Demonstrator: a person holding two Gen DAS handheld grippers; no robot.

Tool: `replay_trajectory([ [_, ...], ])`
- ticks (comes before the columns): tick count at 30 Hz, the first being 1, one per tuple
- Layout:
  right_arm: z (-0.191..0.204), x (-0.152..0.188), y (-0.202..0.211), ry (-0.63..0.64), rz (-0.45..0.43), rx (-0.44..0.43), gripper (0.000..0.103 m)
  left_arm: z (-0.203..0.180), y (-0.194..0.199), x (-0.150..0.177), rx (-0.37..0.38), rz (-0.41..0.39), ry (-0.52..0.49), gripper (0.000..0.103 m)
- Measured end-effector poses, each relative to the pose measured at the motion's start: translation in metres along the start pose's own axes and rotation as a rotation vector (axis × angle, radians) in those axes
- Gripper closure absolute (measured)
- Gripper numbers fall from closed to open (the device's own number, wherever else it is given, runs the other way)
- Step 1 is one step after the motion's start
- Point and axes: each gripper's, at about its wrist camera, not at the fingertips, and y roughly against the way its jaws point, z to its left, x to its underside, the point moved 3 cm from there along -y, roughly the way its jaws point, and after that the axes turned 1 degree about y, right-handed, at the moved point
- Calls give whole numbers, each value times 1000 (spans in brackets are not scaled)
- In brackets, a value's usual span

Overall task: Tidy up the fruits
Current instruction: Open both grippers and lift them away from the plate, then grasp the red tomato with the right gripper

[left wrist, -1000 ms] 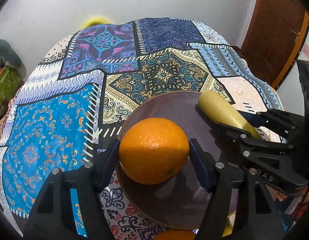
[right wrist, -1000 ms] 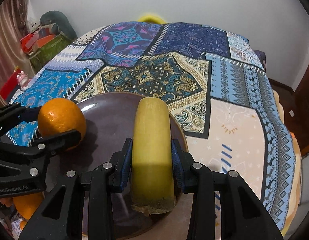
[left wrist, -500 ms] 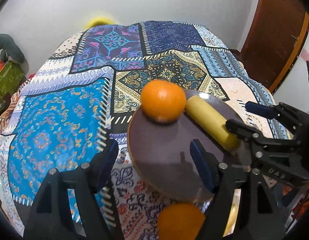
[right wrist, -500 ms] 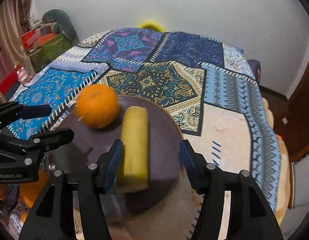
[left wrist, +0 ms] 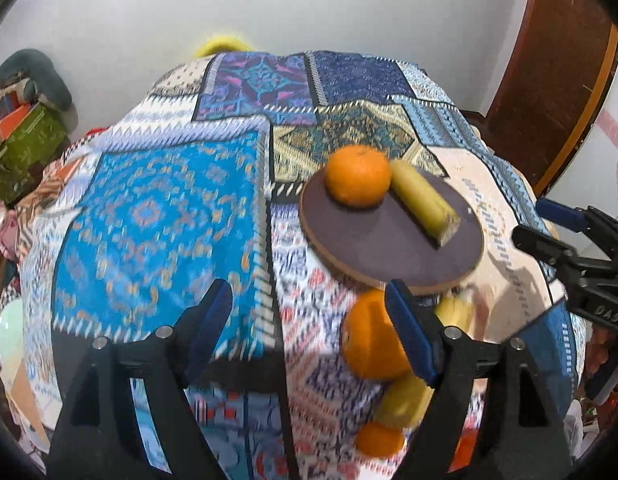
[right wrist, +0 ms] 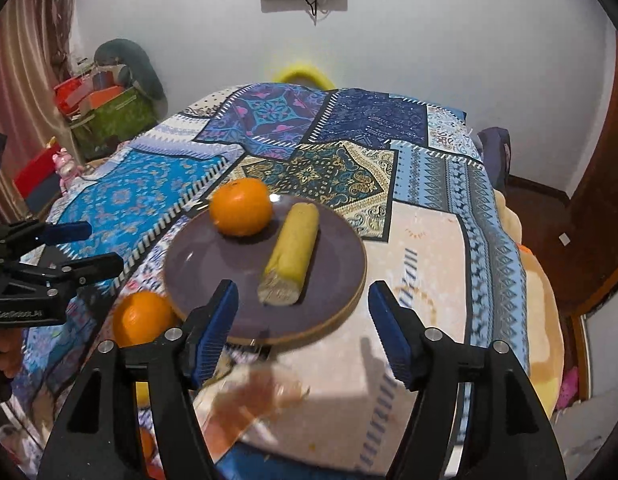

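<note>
Two fruits, orange (right wrist: 241, 207) and banana (right wrist: 291, 253), lie on the plate (right wrist: 341, 248); both tools spread, empty.

Loose orange (right wrist: 143, 318) and plate (right wrist: 349, 304) crowd the near edge.

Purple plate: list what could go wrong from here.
The orange sits near the purple plate's far rim; a nudge could roll it off. The loose orange touches the plate's near edge, so grabbing it with the open left gripper may bump the plate and shift the banana.
</note>
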Motion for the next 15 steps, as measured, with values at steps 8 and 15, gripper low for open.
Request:
replay_trajectory([
  [8,11,27,21,-38,15,-24,34,7,-3,49,-9,74,-6,24],
  [15,20,47,18,-56,59,-47,33,3,-19,73,-22,145,-32,24],
])
